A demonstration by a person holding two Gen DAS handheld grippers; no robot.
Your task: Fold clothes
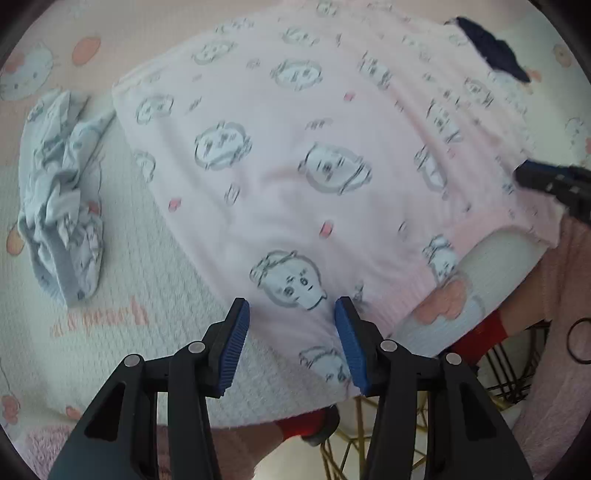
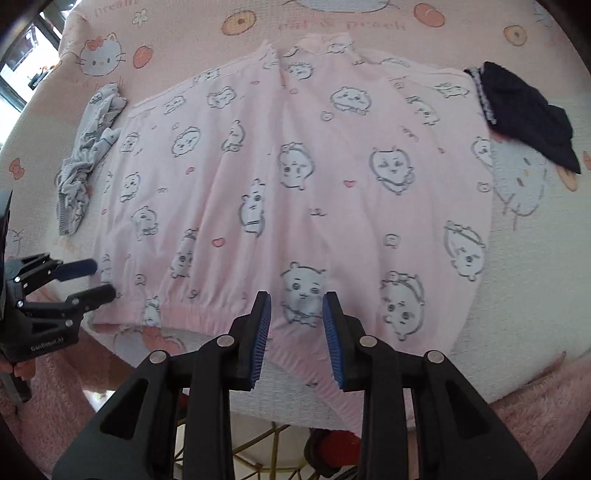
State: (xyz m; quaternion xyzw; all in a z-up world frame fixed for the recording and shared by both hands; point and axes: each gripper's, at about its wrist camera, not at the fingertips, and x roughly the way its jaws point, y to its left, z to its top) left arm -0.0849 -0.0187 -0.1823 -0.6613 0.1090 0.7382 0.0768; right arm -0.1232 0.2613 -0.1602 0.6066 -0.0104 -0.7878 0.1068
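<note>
A table covered with a pink cartoon-print cloth (image 2: pixel 369 22) fills both views; on it a large pink top (image 2: pixel 295 177), printed with small cartoon faces, lies spread flat, collar at the far edge and elastic hem along the near edge, part of that hem drooping over the table's front; its sleeves do not show as separate shapes, so whether they are tucked under I cannot tell, and the flat lie fits a garment smoothed out ahead of folding as well as one with a fold or two already made; to the top's left a crumpled pale blue garment (image 2: pixel 88 155) sits just beside its side edge; at the far right corner a dark navy garment (image 2: pixel 528 114) touches or overlaps the shoulder; the top runs away from both tongs, collar-to-hem axis pointing straight out from the person, width across; the right gripper (image 2: pixel 297 321) hangs over the hem near its middle, fingers spread, nothing between them; the left gripper (image 1: pixel 291 332), also spread and empty, hovers at the hem's left corner, seen from the right wrist (image 2: pixel 92 280) just off the cloth's edge; in my judgement each tong is nearest its own end of the hem, so any lift toward the collar would start there.
</note>
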